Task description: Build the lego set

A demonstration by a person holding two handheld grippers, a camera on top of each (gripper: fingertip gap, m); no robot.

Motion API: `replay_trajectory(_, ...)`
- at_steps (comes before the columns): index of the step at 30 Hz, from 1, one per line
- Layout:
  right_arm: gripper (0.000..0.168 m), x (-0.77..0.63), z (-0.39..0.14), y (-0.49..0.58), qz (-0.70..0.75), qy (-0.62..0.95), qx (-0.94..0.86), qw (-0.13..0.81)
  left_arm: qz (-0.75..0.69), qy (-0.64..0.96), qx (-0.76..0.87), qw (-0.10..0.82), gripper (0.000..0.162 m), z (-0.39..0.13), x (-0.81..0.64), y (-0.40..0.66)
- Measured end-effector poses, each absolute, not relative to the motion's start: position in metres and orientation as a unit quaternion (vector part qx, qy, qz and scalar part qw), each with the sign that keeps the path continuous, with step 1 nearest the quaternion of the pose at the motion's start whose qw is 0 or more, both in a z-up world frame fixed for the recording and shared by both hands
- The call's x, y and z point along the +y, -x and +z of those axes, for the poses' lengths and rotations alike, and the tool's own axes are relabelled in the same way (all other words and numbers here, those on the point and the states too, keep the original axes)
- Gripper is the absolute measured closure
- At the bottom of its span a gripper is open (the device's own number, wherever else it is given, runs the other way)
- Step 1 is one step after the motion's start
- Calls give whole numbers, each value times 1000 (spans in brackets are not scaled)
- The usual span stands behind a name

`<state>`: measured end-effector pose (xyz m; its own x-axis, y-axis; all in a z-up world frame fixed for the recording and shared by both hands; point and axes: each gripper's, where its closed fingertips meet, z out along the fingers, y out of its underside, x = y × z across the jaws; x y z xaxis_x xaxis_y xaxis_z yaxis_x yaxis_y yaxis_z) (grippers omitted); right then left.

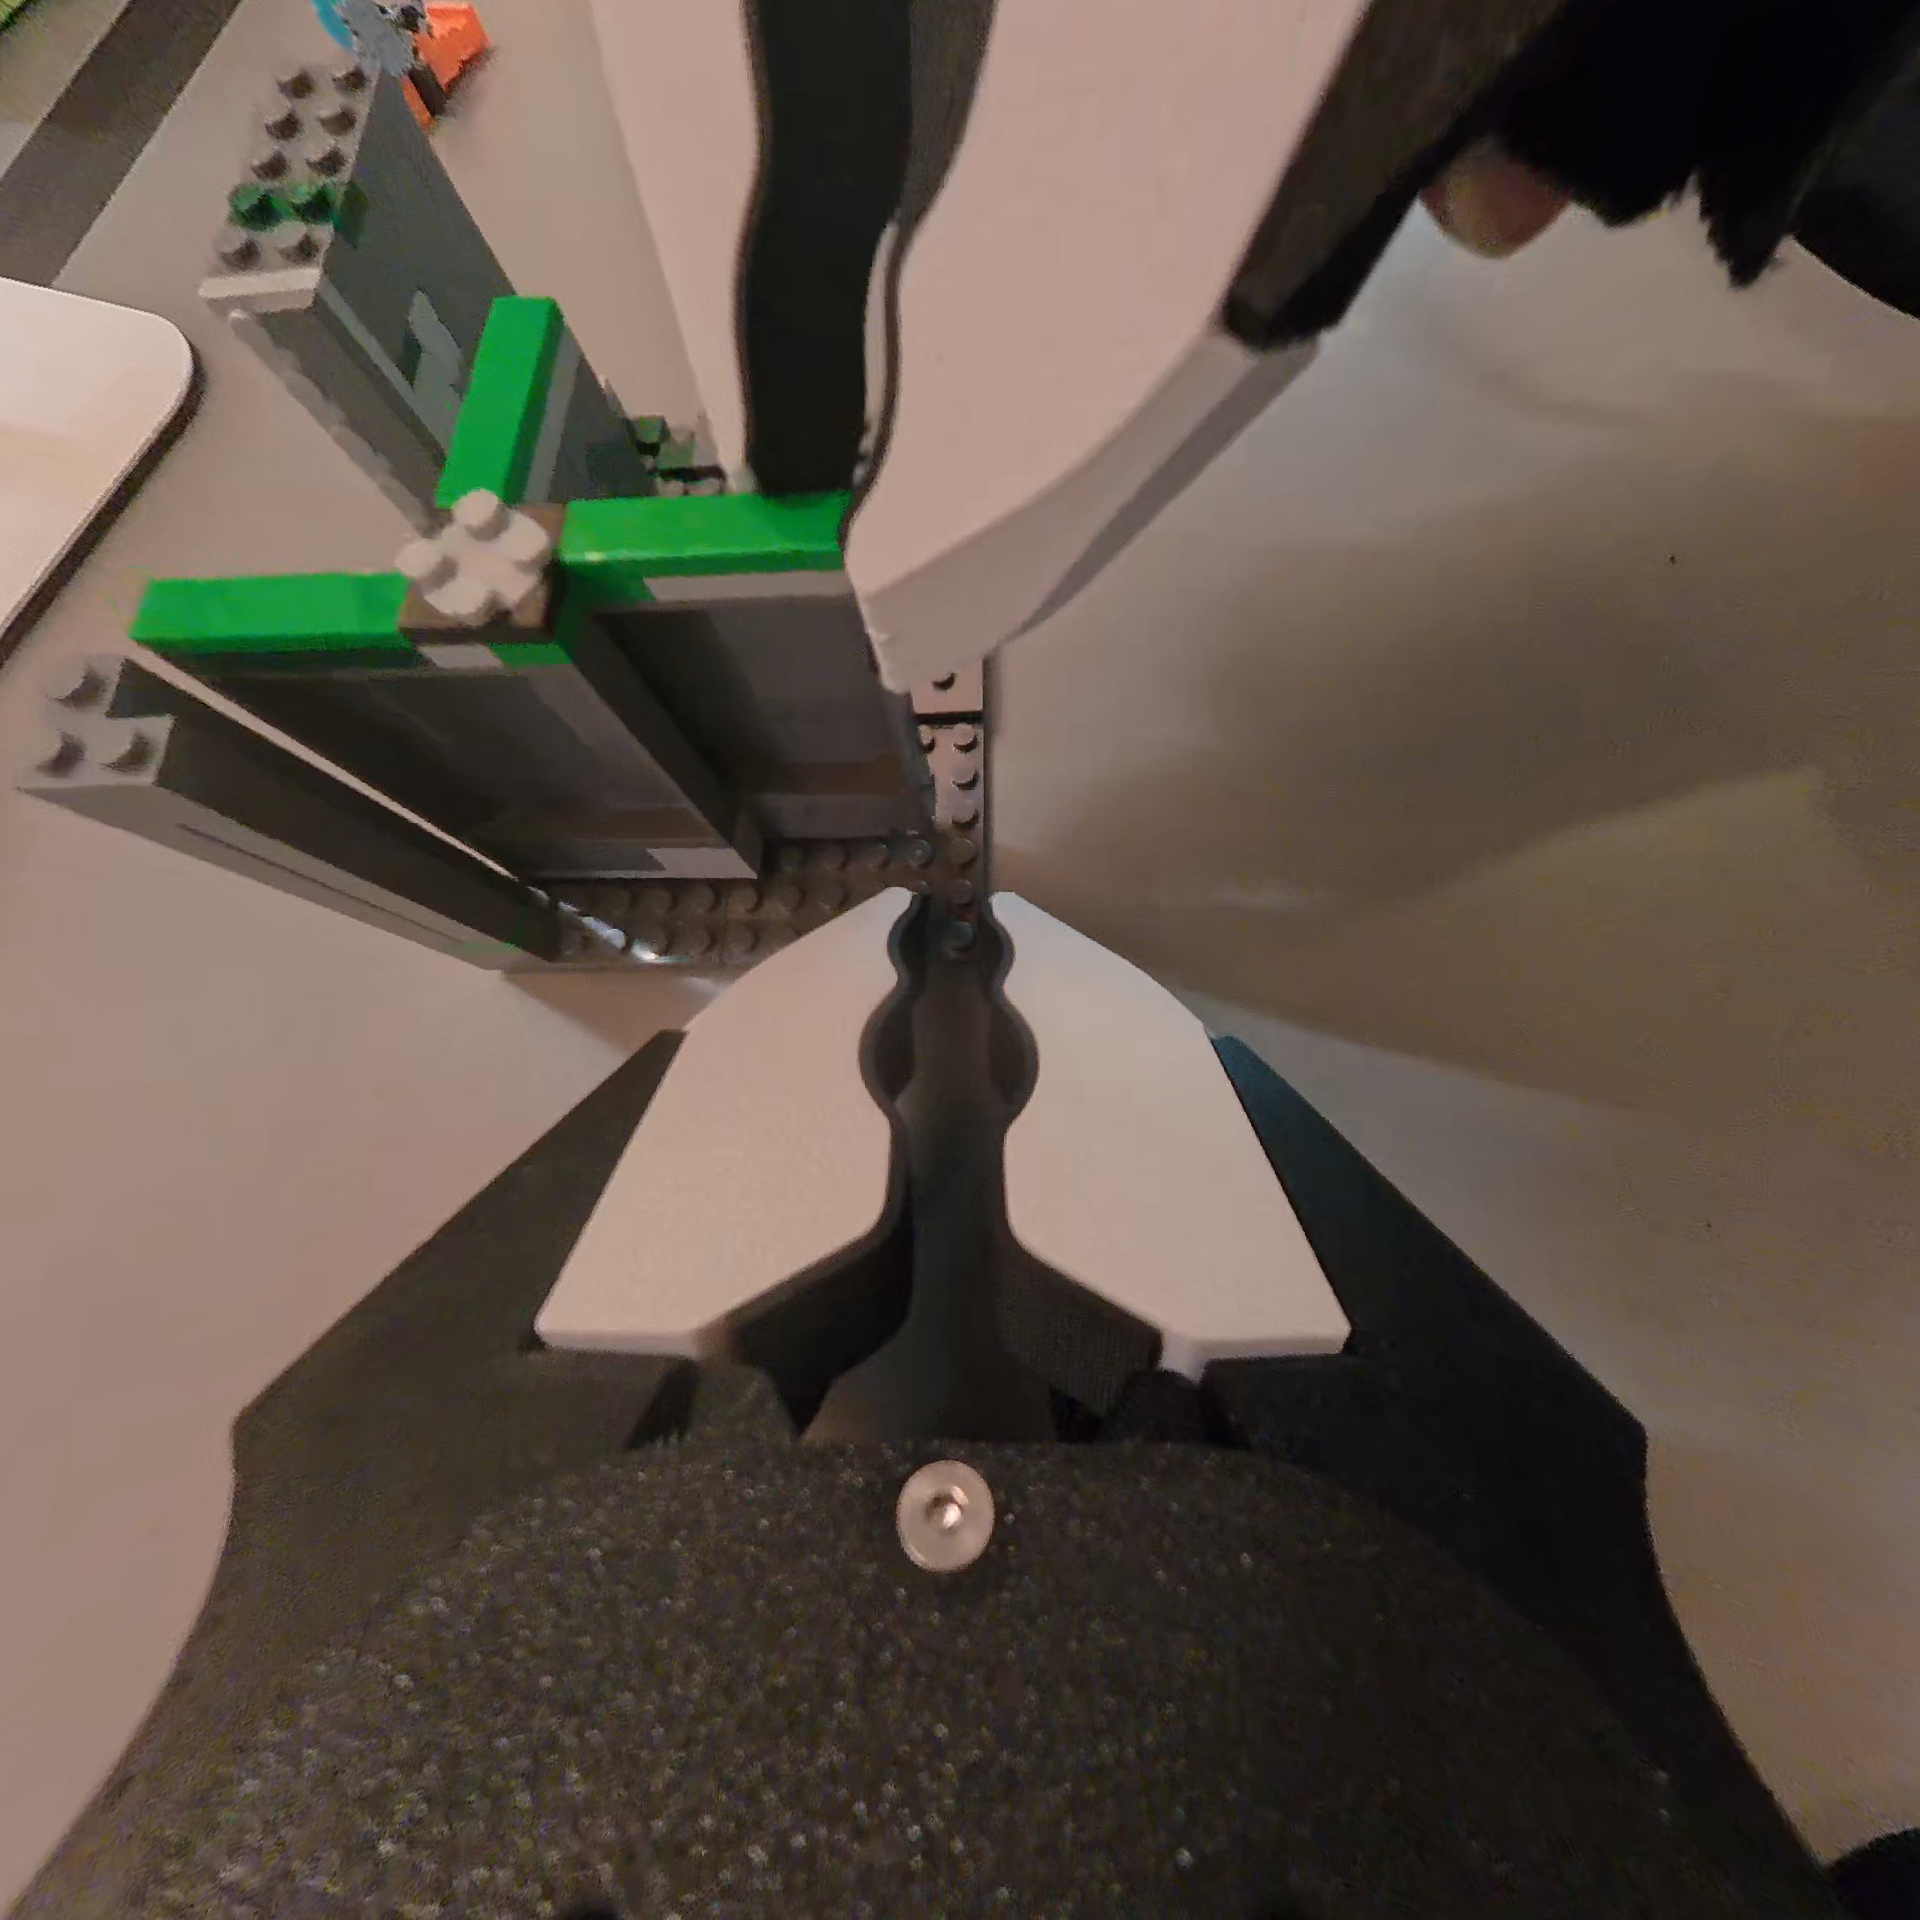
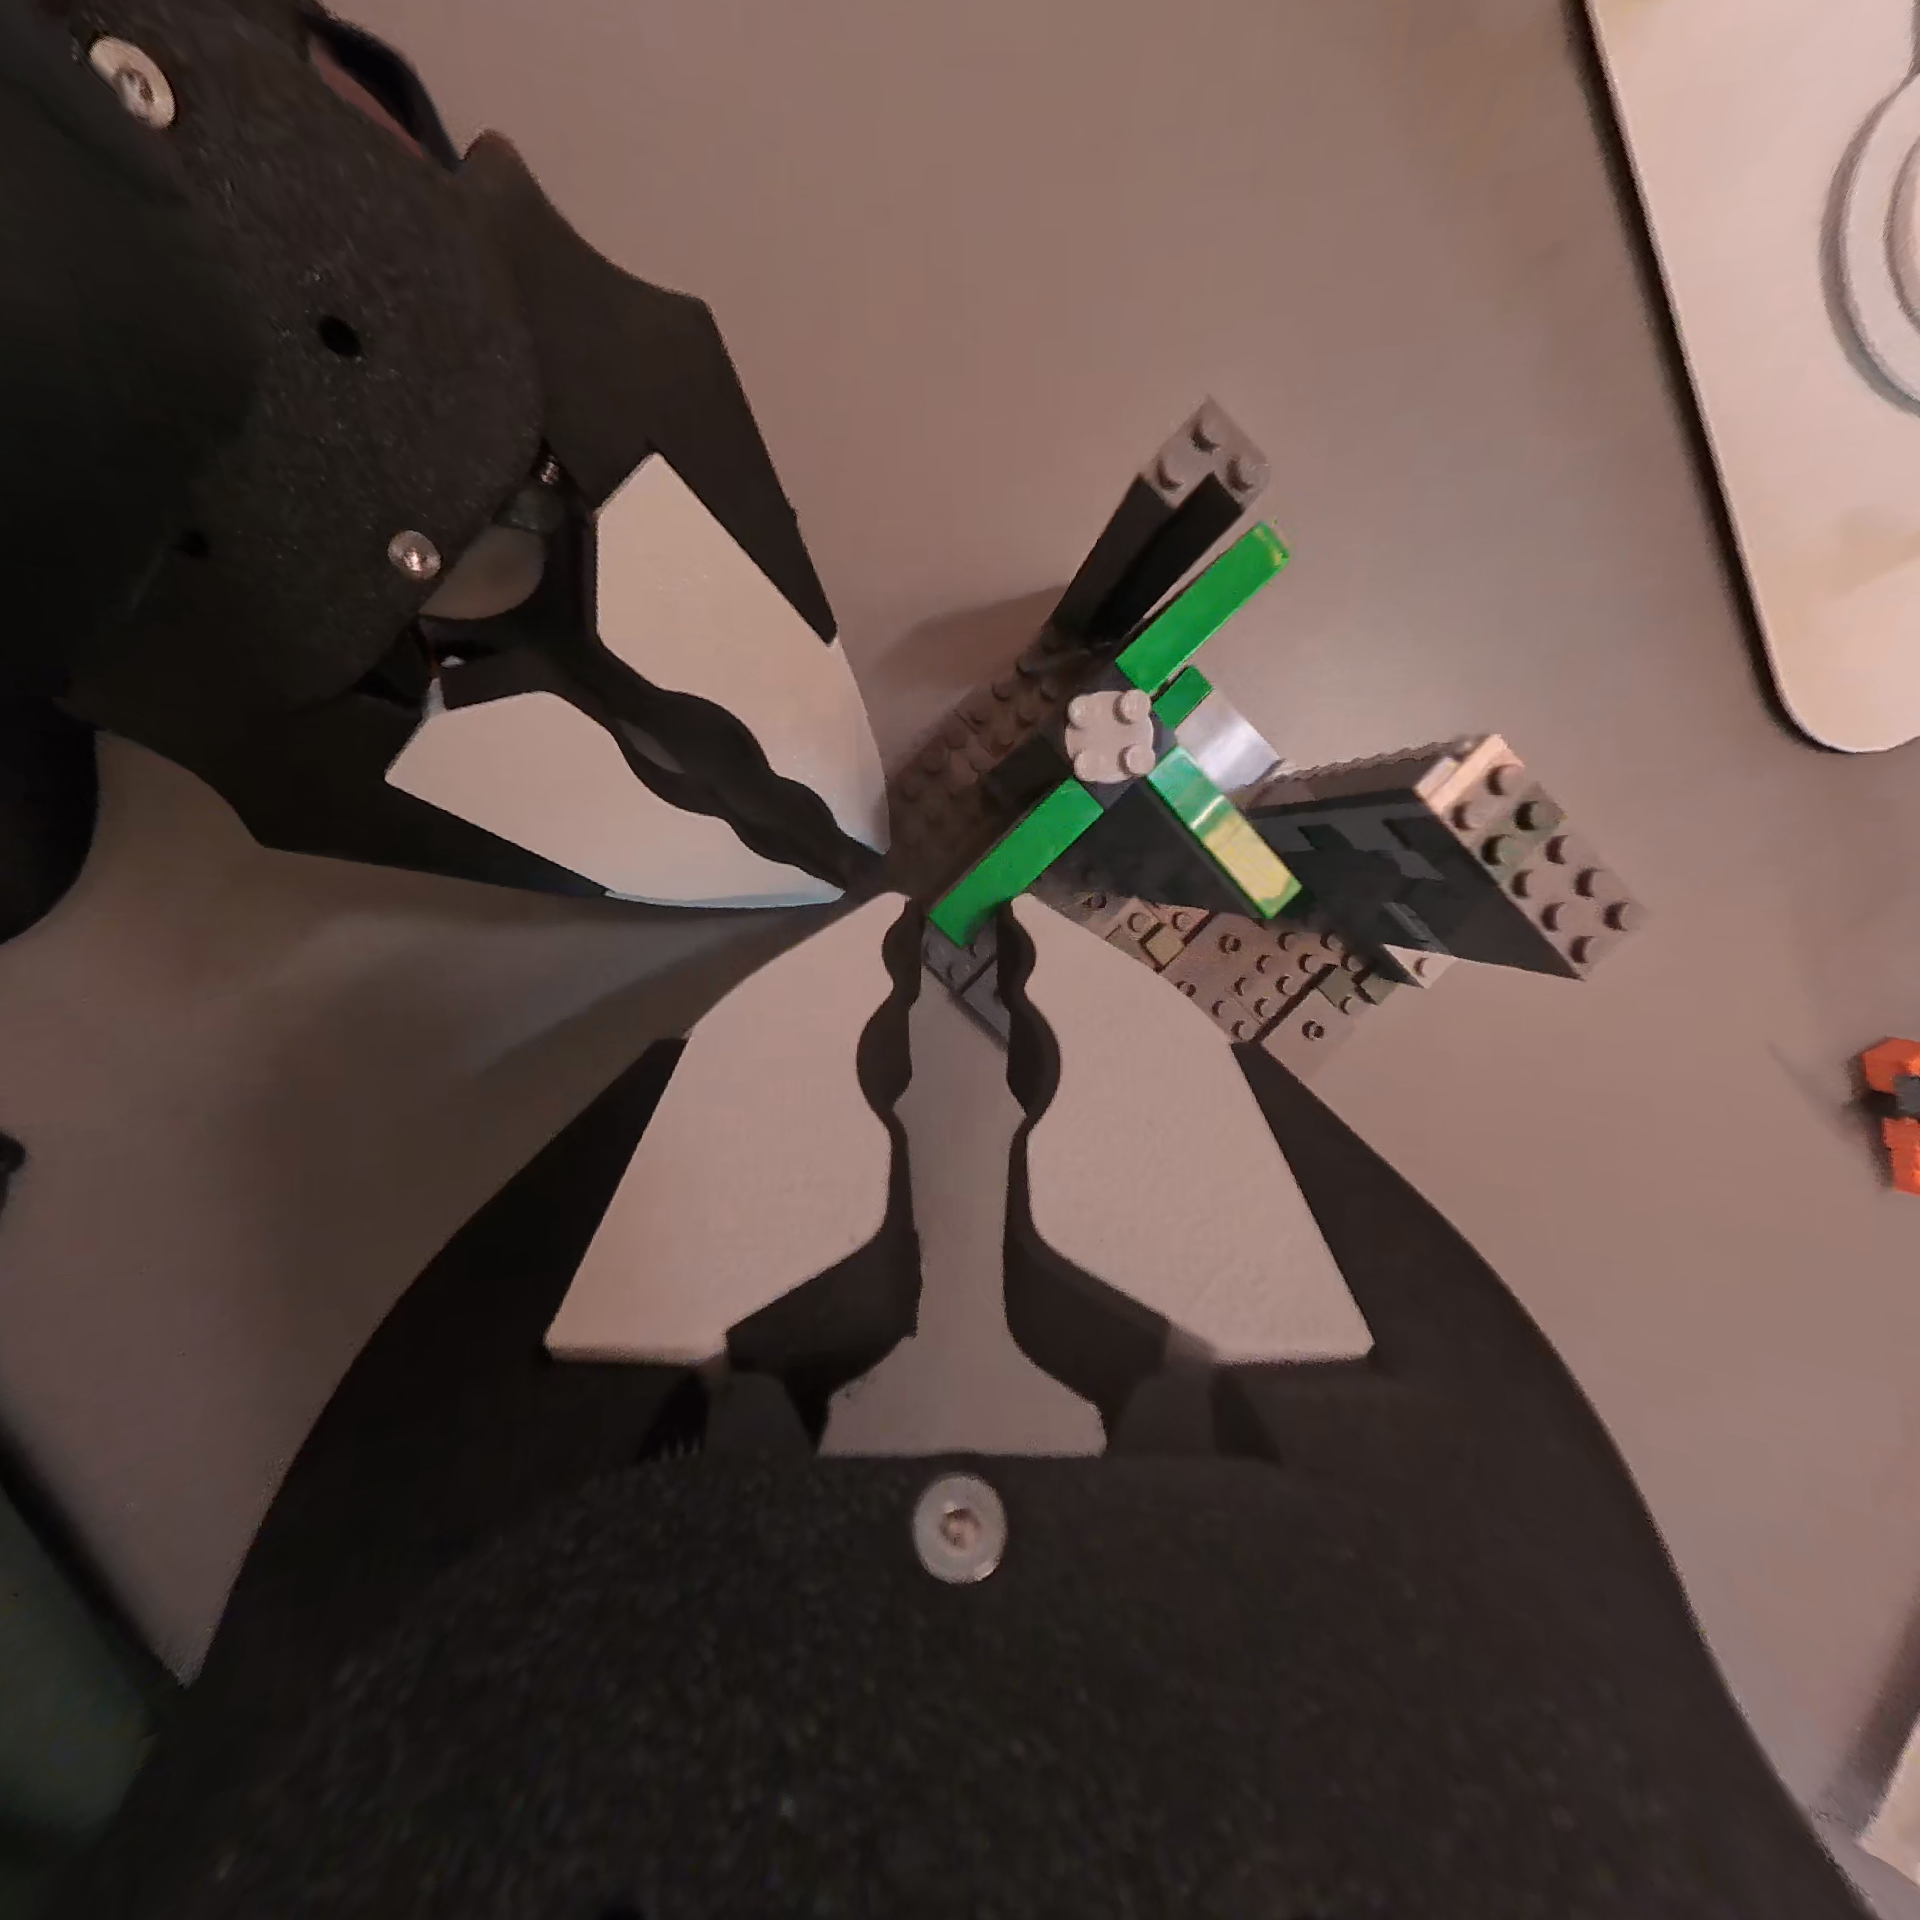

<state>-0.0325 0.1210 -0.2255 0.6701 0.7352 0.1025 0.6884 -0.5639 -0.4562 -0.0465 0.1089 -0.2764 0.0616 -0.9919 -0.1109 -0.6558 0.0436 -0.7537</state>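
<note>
The lego build stands on a dark grey studded baseplate (image 1: 665, 920) (image 2: 1257, 987). Grey walls form a cross topped with green tiles (image 1: 696, 535) (image 2: 1023, 852). A light grey round plate (image 1: 473, 566) (image 2: 1112, 732) sits at the crossing. Grey towers (image 1: 301, 177) (image 2: 1538, 852) rise at the ends. My left gripper (image 1: 951, 914) (image 2: 873, 873) is shut on the baseplate's edge. My right gripper (image 2: 956, 925) (image 1: 914, 665) comes from above, its fingers closed around the end of a green-topped wall at the baseplate's corner.
An orange lego piece (image 1: 447, 52) (image 2: 1886, 1122) lies on the grey table beyond the build. A white tray (image 1: 73, 416) (image 2: 1766, 312) sits beside it. A person's fingertip (image 1: 1486, 208) shows on the right gripper's handle. The light grey round plate (image 1: 473, 566) sits 4 centimeters or so from the ends of my right fingers.
</note>
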Motion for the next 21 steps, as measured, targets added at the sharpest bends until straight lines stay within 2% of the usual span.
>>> replay_trajectory(6, 155, 120, -228, 32, 33, 874, -429, 227, -249, 646, 638, 338, 153, -276, 109, 47)
replay_trajectory(8, 161, 119, -229, 30, 24, 872, -434, 225, -250, 647, 636, 338, 153, -276, 109, 47)
replay_trajectory(13, 150, 115, -224, 34, 62, 873, -417, 247, -251, 648, 636, 336, 154, -277, 109, 47)
replay_trajectory(16, 149, 123, -206, 21, 65, 855, -424, 293, -253, 647, 636, 336, 154, -276, 108, 48)
replay_trajectory(19, 141, 142, -189, 3, 15, 797, -503, 335, -253, 644, 638, 337, 152, -276, 107, 48)
replay_trajectory(21, 135, 149, -187, 6, 14, 750, -572, 331, -254, 638, 642, 341, 150, -275, 105, 48)
